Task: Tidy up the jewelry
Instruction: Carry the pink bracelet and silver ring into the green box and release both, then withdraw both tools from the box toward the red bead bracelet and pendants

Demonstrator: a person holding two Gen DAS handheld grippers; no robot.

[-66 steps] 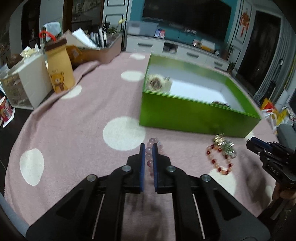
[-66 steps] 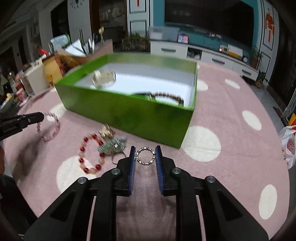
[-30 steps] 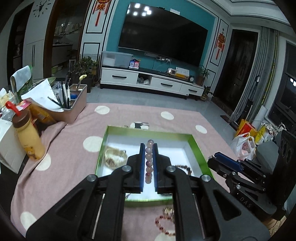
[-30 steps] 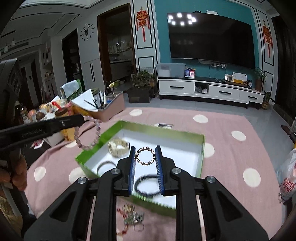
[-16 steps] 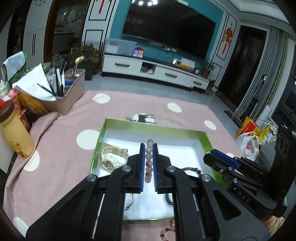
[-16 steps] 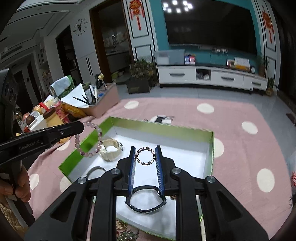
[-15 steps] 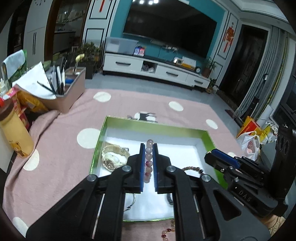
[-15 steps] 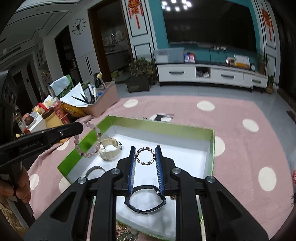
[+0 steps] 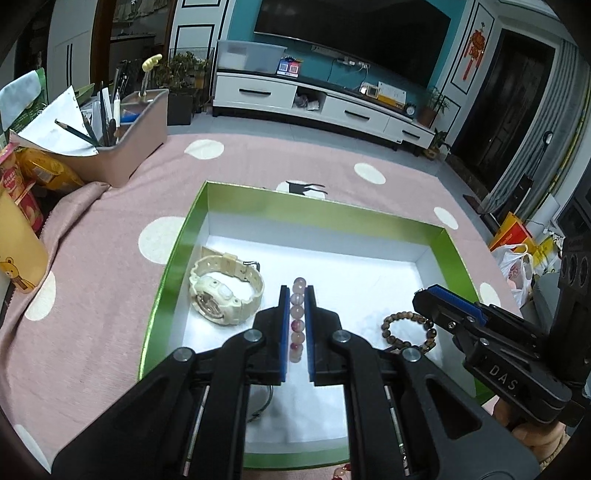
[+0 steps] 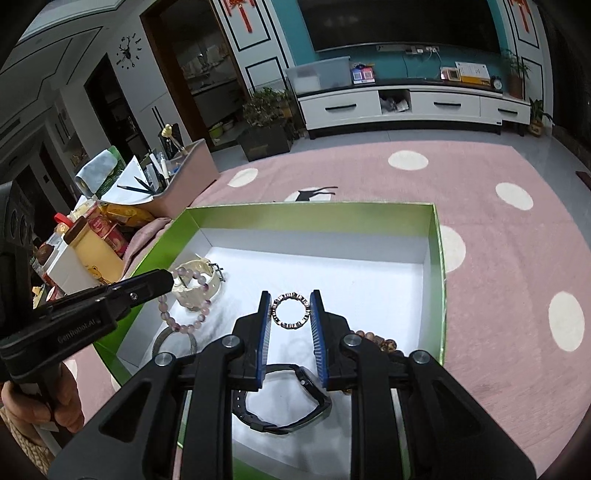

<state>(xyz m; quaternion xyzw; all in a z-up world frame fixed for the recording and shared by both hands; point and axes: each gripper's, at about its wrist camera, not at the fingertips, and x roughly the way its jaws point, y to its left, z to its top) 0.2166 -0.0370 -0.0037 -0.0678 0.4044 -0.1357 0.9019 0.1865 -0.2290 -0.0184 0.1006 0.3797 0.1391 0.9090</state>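
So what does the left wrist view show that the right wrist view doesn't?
Only the left wrist view: the brown bead bracelet as a full loop in the green box.

Only the right wrist view: the black watch and the metal link ring clamped in the right gripper.

Both: the cream watch and the pink bead bracelet held in the left gripper.

Home living room, wall television (image 9: 351, 33), white media console (image 9: 321, 103), polka-dot pink tablecloth (image 9: 258, 162)
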